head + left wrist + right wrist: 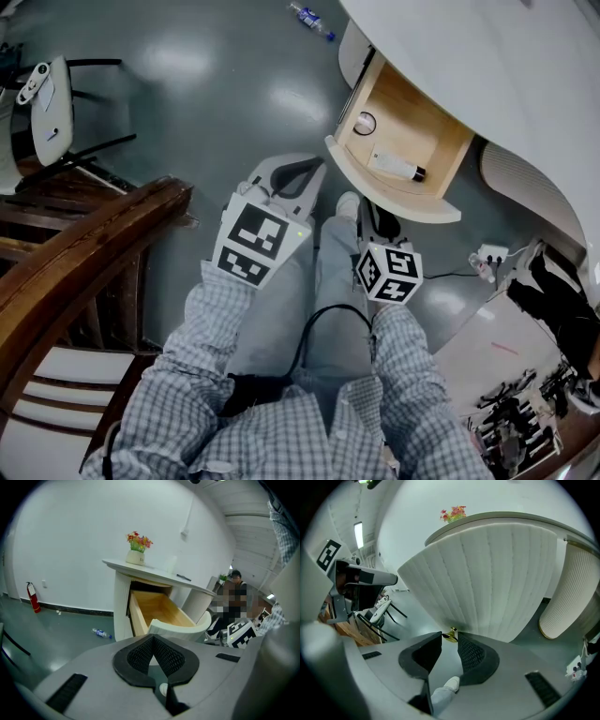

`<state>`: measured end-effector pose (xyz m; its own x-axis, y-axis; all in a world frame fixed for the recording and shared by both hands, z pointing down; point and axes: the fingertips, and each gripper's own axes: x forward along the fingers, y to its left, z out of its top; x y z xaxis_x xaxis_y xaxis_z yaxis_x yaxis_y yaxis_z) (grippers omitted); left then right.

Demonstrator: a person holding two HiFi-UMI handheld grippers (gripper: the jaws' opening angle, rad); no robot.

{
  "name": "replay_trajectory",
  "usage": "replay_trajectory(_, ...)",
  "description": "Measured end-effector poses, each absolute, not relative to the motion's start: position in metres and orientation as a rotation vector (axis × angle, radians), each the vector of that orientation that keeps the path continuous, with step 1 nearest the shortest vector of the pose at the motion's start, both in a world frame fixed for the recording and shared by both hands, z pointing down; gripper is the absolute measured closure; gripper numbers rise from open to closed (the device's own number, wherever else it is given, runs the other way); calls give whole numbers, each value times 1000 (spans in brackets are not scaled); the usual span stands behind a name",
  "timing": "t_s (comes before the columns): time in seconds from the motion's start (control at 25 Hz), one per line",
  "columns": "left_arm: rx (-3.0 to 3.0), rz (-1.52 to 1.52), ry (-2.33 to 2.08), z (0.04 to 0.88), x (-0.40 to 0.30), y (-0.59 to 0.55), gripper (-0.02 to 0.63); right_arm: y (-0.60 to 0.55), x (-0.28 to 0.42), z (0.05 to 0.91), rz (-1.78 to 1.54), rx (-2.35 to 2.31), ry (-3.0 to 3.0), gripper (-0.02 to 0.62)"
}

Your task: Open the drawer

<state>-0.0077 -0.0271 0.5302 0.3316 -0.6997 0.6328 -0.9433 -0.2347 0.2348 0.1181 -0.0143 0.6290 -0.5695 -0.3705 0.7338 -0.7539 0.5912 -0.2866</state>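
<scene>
I read the drawer (405, 141) as pale honey wood inside with a white front. The desk (501, 573) is white, fluted in vertical ribs, and the knob (451, 634) is gold. The floor (187, 103) is dull grey-green with pale glare patches. The left tongs (153, 638) and right tongs (449, 638) are light grey with black cross-hatched pads (173, 656). Their cubes (251, 242) carry black-and-white squares. The sleeves (187, 375) are grey-white check and the trousers (281, 309) plain pale grey. The chair (84, 253) is dark brown. I see red-and-yellow flowers (138, 539), a red extinguisher (32, 597) and a blue-labelled bottle (309, 19)
</scene>
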Motion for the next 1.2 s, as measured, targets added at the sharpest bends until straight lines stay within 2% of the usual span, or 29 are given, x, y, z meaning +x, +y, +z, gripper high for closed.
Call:
replay_trajectory(0.24,2024,546,-1419,516,-2,-22,603,-10,122,610,765,879,-2204,505)
replay_trajectory(0.4,2024,537,-1401,503,6,-24,603,-11,126,587,716,869,-2220,560)
replay_trajectory(0.52,2037,522,-1376,488,13,-25,603,-5,128,570,698,835,-2236,575)
replay_trajectory(1.2,2099,462,-1429,380,12,-34,603,-40,122,426,642,881,-2439,584)
